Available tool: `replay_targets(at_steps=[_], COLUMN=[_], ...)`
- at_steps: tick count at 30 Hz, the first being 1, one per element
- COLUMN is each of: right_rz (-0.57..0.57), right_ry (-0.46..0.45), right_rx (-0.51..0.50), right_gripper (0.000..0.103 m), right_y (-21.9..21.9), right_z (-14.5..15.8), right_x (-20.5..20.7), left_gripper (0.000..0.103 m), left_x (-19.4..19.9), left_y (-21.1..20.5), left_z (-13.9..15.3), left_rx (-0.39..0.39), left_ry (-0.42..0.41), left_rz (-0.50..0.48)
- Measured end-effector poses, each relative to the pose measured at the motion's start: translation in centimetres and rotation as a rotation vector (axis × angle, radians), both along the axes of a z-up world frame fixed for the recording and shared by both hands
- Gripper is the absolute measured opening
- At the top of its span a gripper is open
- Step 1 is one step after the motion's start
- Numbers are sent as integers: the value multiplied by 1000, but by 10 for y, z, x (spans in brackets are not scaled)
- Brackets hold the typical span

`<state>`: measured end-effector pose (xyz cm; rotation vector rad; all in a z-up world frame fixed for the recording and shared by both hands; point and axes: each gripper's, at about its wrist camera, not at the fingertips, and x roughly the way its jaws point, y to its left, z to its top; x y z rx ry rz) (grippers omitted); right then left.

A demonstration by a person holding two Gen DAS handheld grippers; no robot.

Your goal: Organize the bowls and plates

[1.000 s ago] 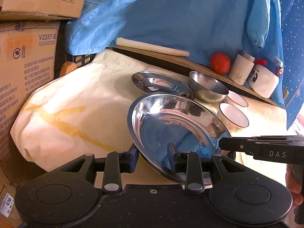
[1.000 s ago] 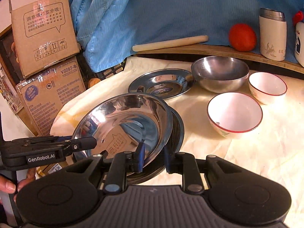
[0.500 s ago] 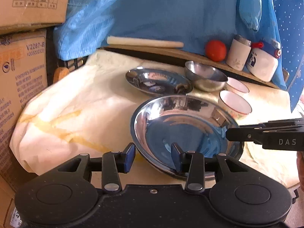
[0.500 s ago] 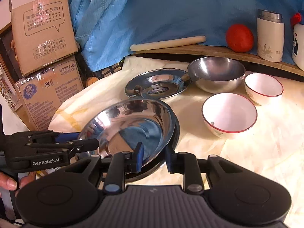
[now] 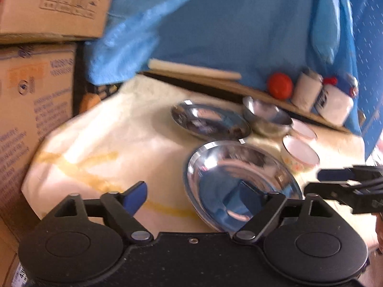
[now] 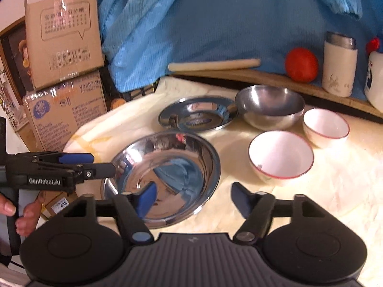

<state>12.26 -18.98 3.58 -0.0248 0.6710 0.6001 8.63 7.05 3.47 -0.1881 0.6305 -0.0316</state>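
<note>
A stack of shiny steel plates (image 5: 239,186) (image 6: 165,172) rests on the cream cloth near the front. My left gripper (image 5: 194,198) is open at the stack's near left rim; its right finger overlaps the plate. My right gripper (image 6: 191,197) is open, its left fingertip over the stack's near rim. Another steel plate (image 6: 197,113) (image 5: 208,122) lies behind. A steel bowl (image 6: 270,106) (image 5: 267,116) sits to its right. Two white bowls with red rims (image 6: 281,156) (image 6: 325,126) stand at right.
Cardboard boxes (image 6: 64,76) (image 5: 33,110) stack at the left, off the table edge. A blue cloth (image 6: 215,24) hangs behind. On a wooden ledge (image 6: 275,79) are a rolling pin (image 6: 213,64), a tomato (image 6: 301,64) and a white cup (image 6: 338,69).
Both grippers have opened and let go of the top steel plate, which now lies flat on the stack. The left gripper has shifted left and back a little.
</note>
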Motion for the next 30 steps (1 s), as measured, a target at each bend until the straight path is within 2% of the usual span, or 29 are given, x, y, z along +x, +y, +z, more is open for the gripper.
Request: replay_targets(at_steps=[5, 9, 15, 30], right_rz=[-6, -11, -17, -83], right_ry=[-29, -38, -27, 51], right_rx=[43, 97, 157, 173], right_gripper=[95, 102, 103, 103], right_y=[-4, -5, -3, 12], right_z=[10, 12, 11, -3], right_x=[7, 16, 38, 100], left_gripper=[101, 102, 102, 102], left_x=[12, 28, 61, 133], left_y=[16, 23, 25, 29], left_z=[11, 15, 13, 2], left_rx=[-12, -26, -25, 21], left_ry=[-39, -53, -28, 27], left_rz=[73, 104, 130, 116])
